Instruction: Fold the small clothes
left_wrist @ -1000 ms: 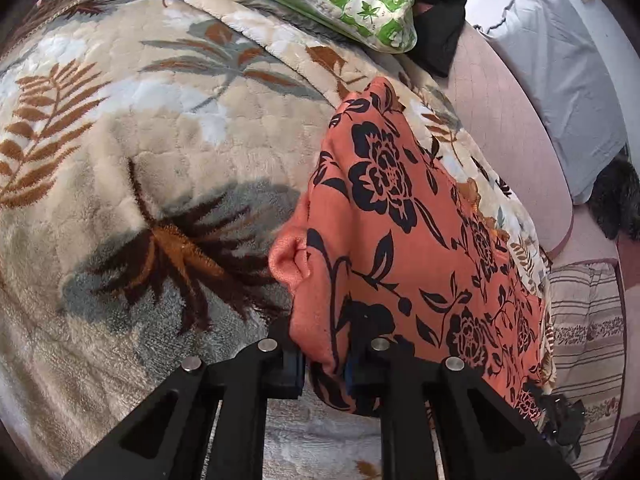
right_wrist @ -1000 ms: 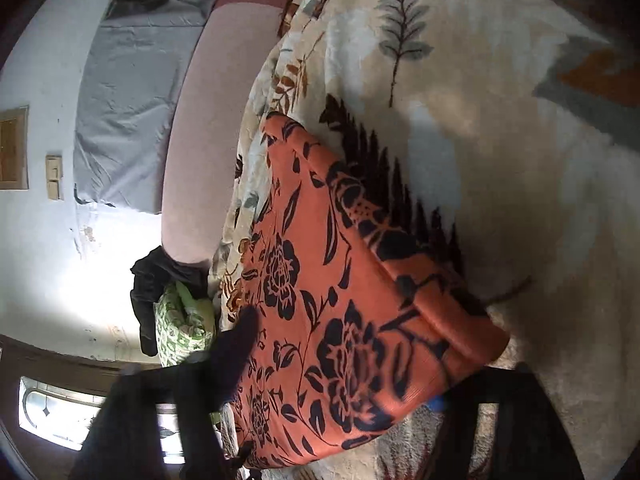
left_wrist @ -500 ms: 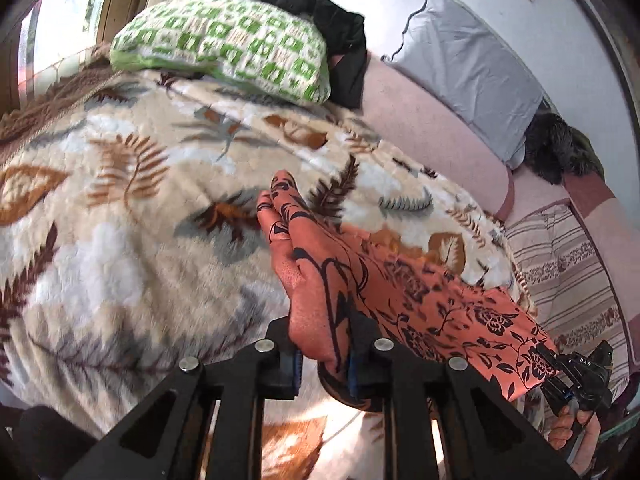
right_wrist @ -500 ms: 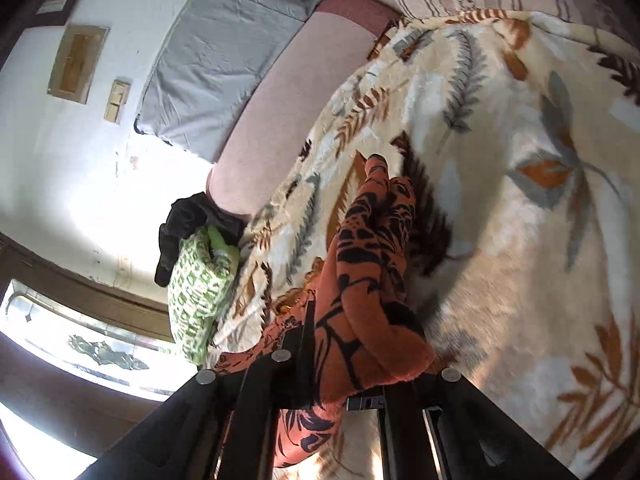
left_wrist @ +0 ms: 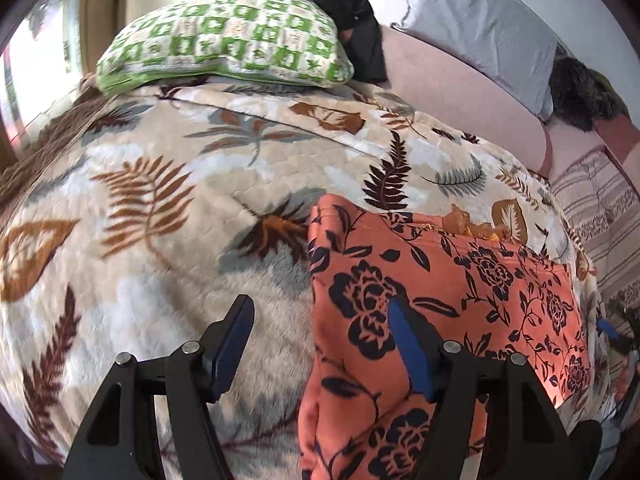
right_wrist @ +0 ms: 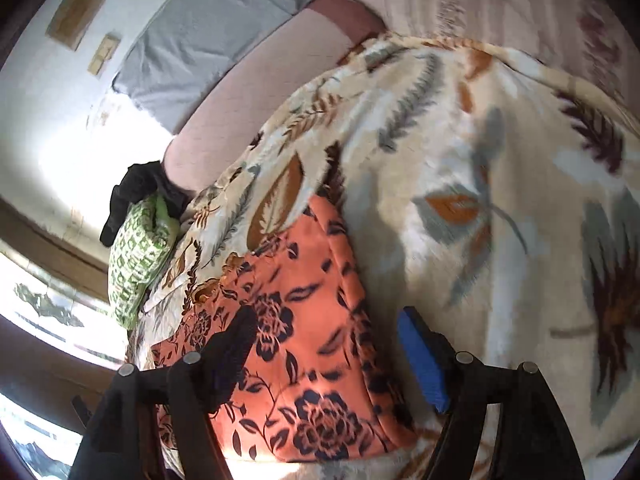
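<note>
Left wrist view: orange floral garment (left_wrist: 440,300) lies on the leaf-print blanket (left_wrist: 160,200).
Left gripper (left_wrist: 320,344) and right gripper (right_wrist: 328,356) jaws are opening, gripping nothing.

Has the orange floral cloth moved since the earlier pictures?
Yes. The orange floral cloth dropped from both opening hand-held grippers and now lies flat on the leaf-print blanket, no longer lifted.

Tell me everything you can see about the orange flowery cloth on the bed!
The orange garment is soft-looking fabric printed with dark flowers, leaves and vines. It lies folded and fairly flat on the leaf-patterned blanket, with a rounded fold along one side and a frilly orange-yellow trim peeking out at its far edge. The left gripper and right gripper hang above it, jaws opening, neither pinching it. Only the blanket seems to touch it.
</note>
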A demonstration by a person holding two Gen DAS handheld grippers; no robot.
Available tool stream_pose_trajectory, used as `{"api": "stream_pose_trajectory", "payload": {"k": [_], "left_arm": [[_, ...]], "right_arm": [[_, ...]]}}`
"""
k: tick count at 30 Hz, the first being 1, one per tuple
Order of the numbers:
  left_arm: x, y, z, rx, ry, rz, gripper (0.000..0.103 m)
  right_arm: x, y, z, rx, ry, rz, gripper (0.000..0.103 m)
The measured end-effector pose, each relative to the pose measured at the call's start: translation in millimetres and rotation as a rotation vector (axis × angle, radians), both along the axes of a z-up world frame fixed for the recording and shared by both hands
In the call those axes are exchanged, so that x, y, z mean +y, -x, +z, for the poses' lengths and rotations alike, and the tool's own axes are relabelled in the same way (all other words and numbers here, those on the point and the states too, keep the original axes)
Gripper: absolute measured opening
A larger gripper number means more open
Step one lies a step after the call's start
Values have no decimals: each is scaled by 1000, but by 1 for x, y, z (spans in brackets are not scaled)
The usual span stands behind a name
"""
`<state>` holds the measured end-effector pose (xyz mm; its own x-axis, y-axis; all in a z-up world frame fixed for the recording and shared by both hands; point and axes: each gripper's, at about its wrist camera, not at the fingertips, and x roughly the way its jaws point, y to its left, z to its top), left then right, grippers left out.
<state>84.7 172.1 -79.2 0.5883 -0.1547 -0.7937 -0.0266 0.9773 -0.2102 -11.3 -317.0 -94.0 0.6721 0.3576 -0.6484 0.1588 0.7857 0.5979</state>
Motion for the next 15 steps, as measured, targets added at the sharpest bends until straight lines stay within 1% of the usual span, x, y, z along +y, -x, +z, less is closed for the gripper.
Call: {"api": "stream_pose_trajectory", "payload": {"k": [1,3,5,7,8,9,10,11,12,13,14,15], "left_arm": [[-6,-11,-5,6,-21,-35,70],[-18,-26,-14,22,-78,-66,70],[-22,-39,-21,37,-79,-84,70],[-23,-48,-27,53,-81,-67,70],[-23,-53,-30,61,-74,-64,66],[-22,-57,-33,68,-68,-64,55],[-22,-62,-36,91,-73,-66,9],[-21,-64,-36,105,-80,-57,5],[-20,-63,-30,76,-68,-51,5],[-19,-60,-22,43,-76,-44,4],[-20,-57,-13,8,-91,-39,4],[-19,-56,-8,-13,-97,-37,4]], "right_arm": [[4,-22,1,3,49,40,76],[13,-61,-5,32,144,87,76],[19,-92,-17,63,183,125,75],[24,-111,-26,77,242,136,74],[25,-117,-31,86,250,144,70],[28,-122,-37,104,250,160,42],[31,-126,-44,144,264,184,22],[34,-128,-47,166,293,199,16],[39,-128,-44,156,331,213,13],[45,-127,-37,139,373,225,12],[49,-123,-27,107,408,223,9],[50,-120,-16,72,431,212,8]]}}
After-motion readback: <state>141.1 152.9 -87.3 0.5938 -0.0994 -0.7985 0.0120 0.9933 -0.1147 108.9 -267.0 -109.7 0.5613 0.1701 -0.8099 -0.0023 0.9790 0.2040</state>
